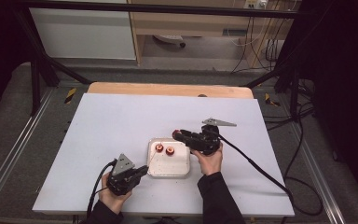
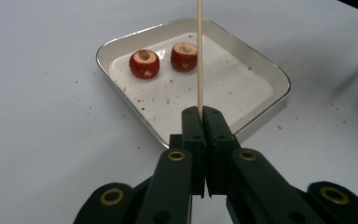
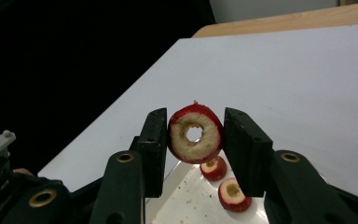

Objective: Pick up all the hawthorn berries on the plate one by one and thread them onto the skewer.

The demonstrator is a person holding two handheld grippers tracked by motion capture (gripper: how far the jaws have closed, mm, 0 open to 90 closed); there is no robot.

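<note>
Black jaws of my left gripper (image 2: 203,114) pinch a skewer (image 2: 199,51); my right gripper (image 3: 195,135) clamps a cored fruit (image 3: 195,133).

Seen along my left gripper, the jaws are closed tight on the skewer's lower end, and the stick rises straight up across the tray (image 2: 270,74). Two more red fruits (image 2: 144,63) (image 2: 184,56) sit side by side in the tray's far part, among crumbs. My right gripper holds its fruit by the red sides, raised above the tray, the bored hole facing the camera. From above, the tray lies on the white worktop (image 1: 112,121) between both hands, left gripper (image 1: 142,170) near its lower left corner, right gripper (image 1: 177,135) at its upper right.
</note>
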